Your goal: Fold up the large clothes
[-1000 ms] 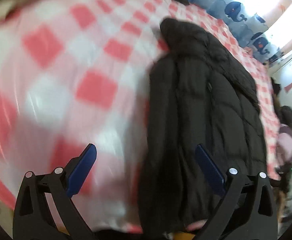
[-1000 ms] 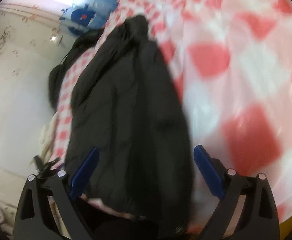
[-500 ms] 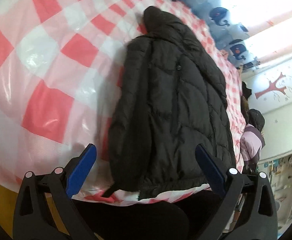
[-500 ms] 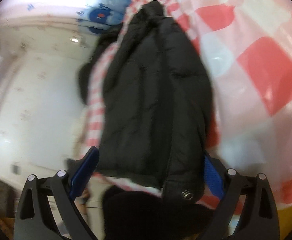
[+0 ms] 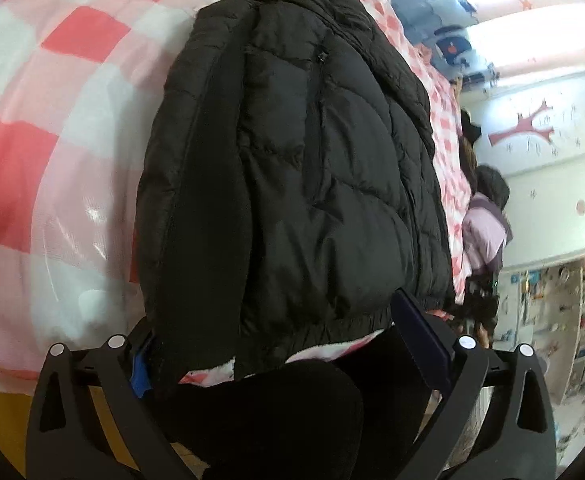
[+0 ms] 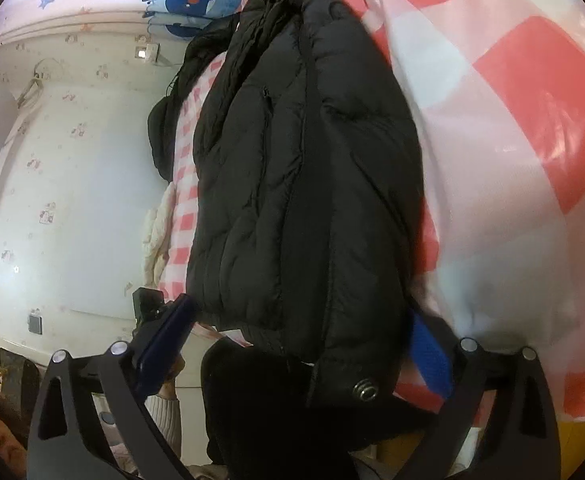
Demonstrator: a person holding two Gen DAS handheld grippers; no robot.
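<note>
Both grippers, left (image 5: 280, 340) and right (image 6: 298, 338), had their jaws spread wide at the hem of the black jacket (image 5: 292, 168), which lay lengthwise on the checked cloth (image 5: 52, 140). We judged each should pinch one hem corner evenly before folding upward.

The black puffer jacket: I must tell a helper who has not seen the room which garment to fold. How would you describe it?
Find the pink, red and white checked cover. The black puffer jacket lies lengthwise on it, hem at the near edge between both open grippers. Unlike the other dark garment draped over the far side, it is quilted and has a metal snap at its hem.
</note>
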